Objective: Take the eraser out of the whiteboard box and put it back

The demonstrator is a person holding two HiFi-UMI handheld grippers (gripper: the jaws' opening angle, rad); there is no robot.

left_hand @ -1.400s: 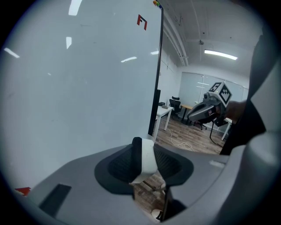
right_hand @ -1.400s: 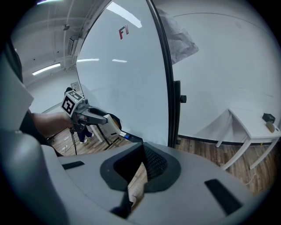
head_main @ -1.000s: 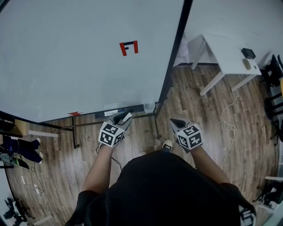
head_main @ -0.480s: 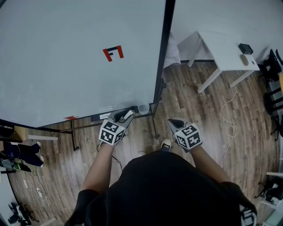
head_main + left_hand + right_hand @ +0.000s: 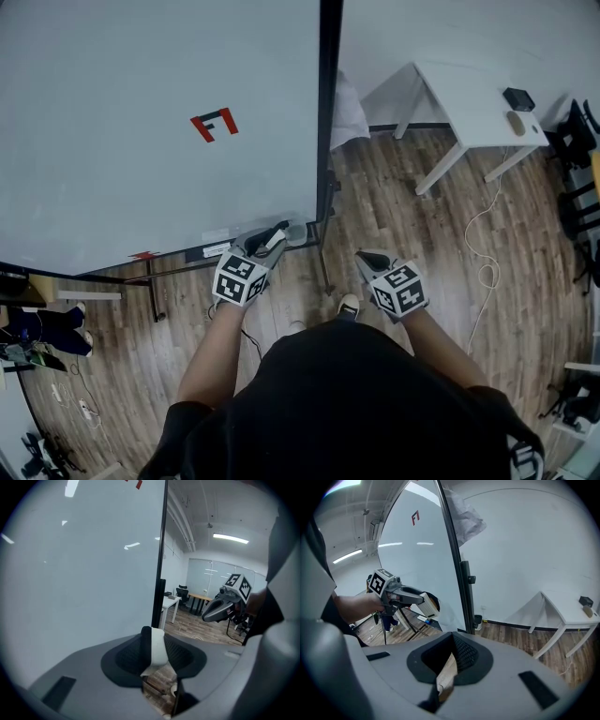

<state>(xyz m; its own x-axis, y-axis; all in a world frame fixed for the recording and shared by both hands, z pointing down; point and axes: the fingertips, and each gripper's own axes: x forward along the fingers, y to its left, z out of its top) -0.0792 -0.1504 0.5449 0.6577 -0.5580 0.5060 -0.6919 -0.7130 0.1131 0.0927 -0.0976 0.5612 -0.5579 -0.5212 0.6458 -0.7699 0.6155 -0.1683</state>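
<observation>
My left gripper (image 5: 269, 240) is shut on the eraser (image 5: 155, 647), a white block with a black felt side, gripped across its width. It hovers just left of the clear whiteboard box (image 5: 299, 232), which sits at the right end of the whiteboard's marker tray (image 5: 214, 250). The right gripper view shows the same left gripper (image 5: 421, 598) holding the eraser (image 5: 427, 604) in front of the board. My right gripper (image 5: 373, 262) hangs over the wooden floor right of the board's frame, jaws together with nothing between them. The left gripper view shows that right gripper (image 5: 216, 611) as a closed point.
The whiteboard (image 5: 141, 122) with a red and black mark (image 5: 215, 124) fills the left; its black frame post (image 5: 326, 112) stands between my grippers. A white table (image 5: 473, 103) is at the far right. A cable (image 5: 487, 248) trails over the floor.
My left gripper has carried the eraser to the right along the tray, closer to the clear box. The right gripper has shifted slightly the same way.
</observation>
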